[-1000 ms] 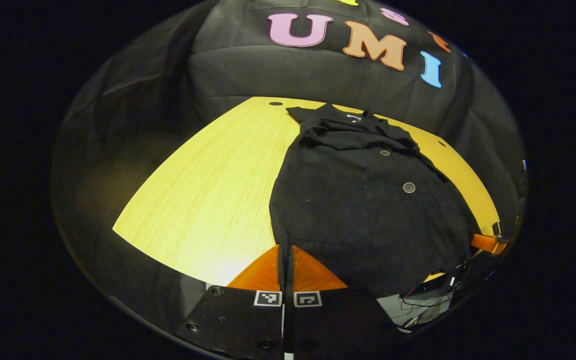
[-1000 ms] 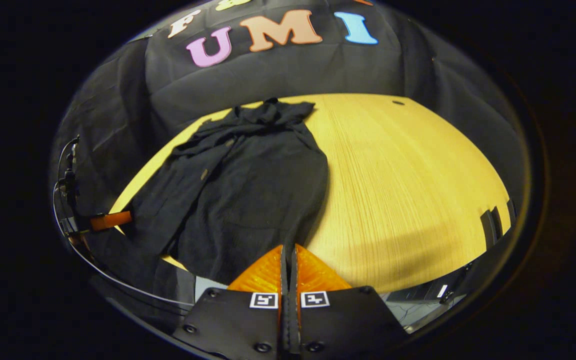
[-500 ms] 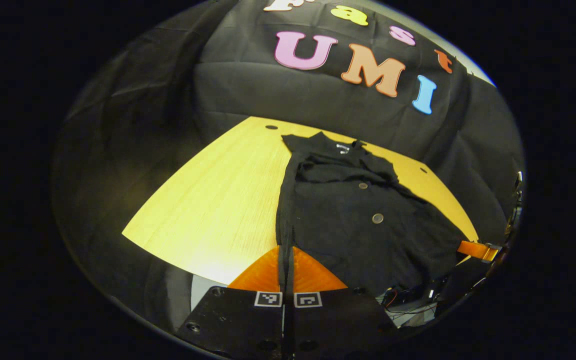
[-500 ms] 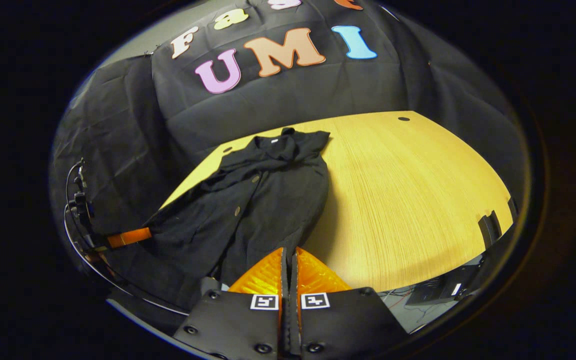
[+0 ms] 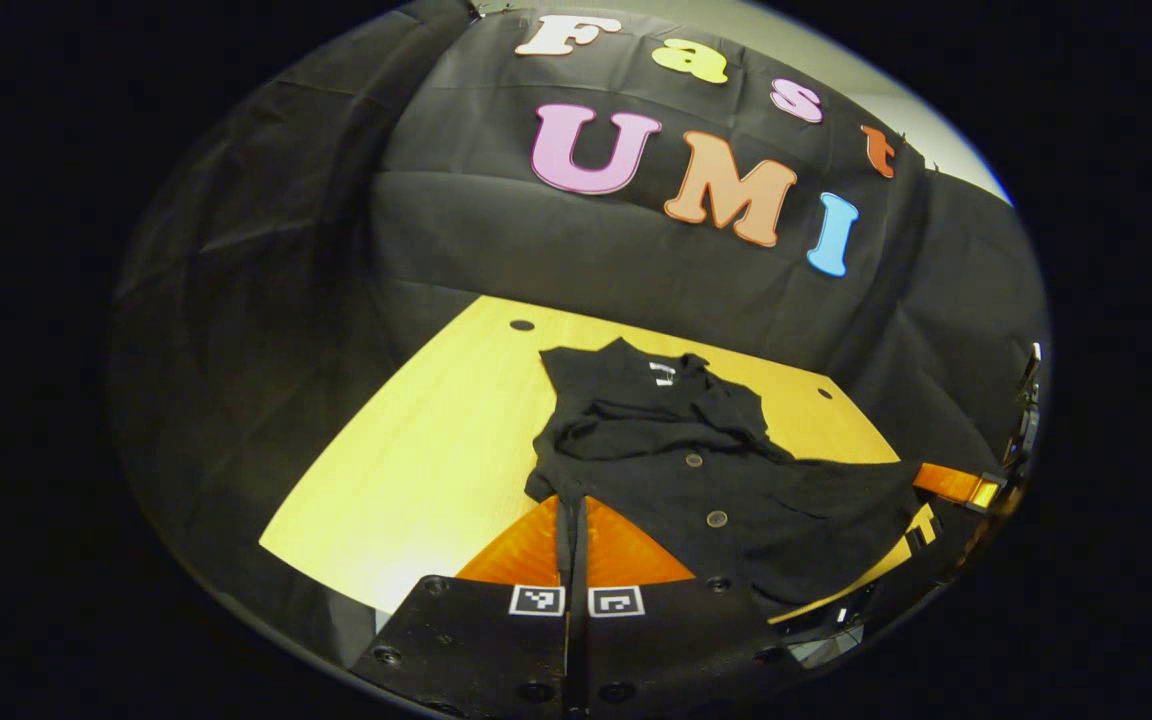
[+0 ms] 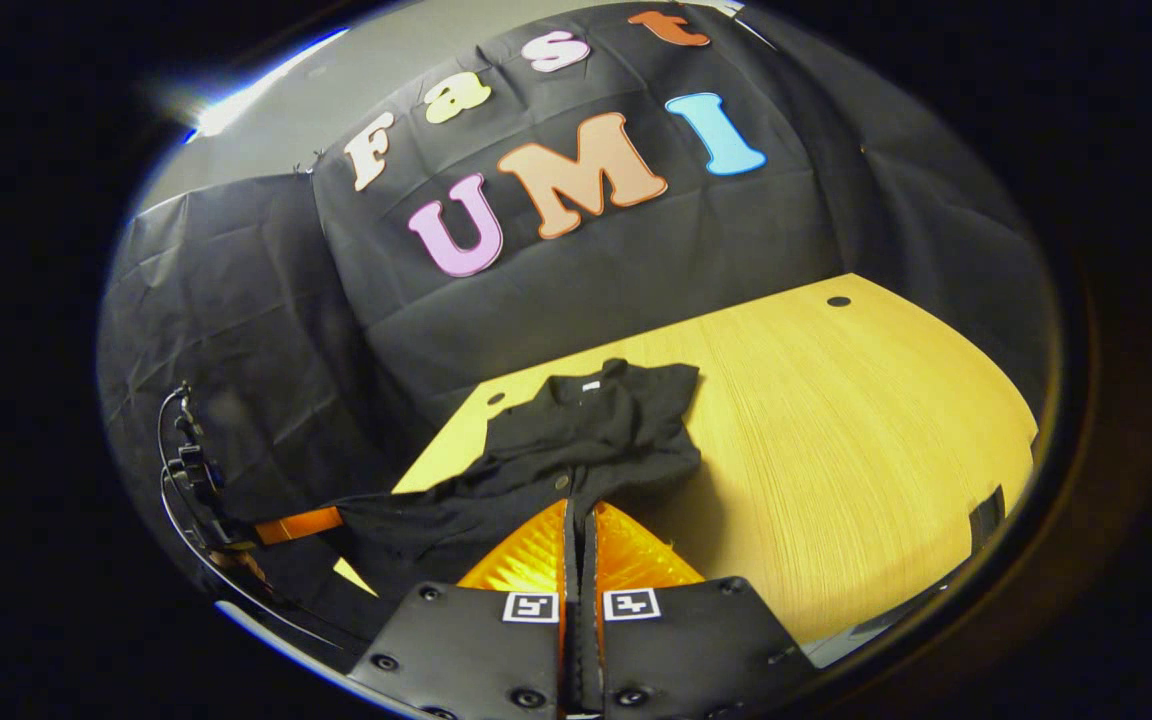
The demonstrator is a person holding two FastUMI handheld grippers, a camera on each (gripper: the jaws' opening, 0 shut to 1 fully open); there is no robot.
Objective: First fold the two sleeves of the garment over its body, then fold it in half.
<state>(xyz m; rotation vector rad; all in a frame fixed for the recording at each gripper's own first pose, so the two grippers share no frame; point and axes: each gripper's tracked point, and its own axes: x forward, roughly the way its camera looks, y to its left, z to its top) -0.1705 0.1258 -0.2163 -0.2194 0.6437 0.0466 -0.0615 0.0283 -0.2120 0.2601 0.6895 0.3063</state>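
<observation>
A black buttoned garment (image 5: 696,470) is seen lying on the wooden counter (image 5: 416,470), its collar end toward the cloth wall and its near hem raised off the surface. In the left gripper view, the left hand-held gripper (image 5: 572,520) is clenched on the hem's left corner, a thin fold of black fabric being pinched between both fingers. In the right gripper view, the right hand-held gripper (image 6: 581,525) is likewise clamped on the opposite corner of the garment (image 6: 586,440), with fabric caught between its closed fingers.

A white neck label and three buttons down the front are shown in the left gripper view; in the right gripper view the label is visible but only one button can be picked out. The right hand-held gripper's finger is recorded at the far right edge of the left gripper view, gripping the hem's far corner. The left hand-held gripper's finger, with cables behind it, appears at the left edge of the right gripper view. A small hole in the counter (image 6: 836,420) near its far corner is noted in both views.

The sleeves are bunched below the collar; their exact lay cannot be made out against the dark fabric. The hands holding the devices are not discernible. Both grippers are held low at the counter's near edge, pointing toward the wall.
</observation>
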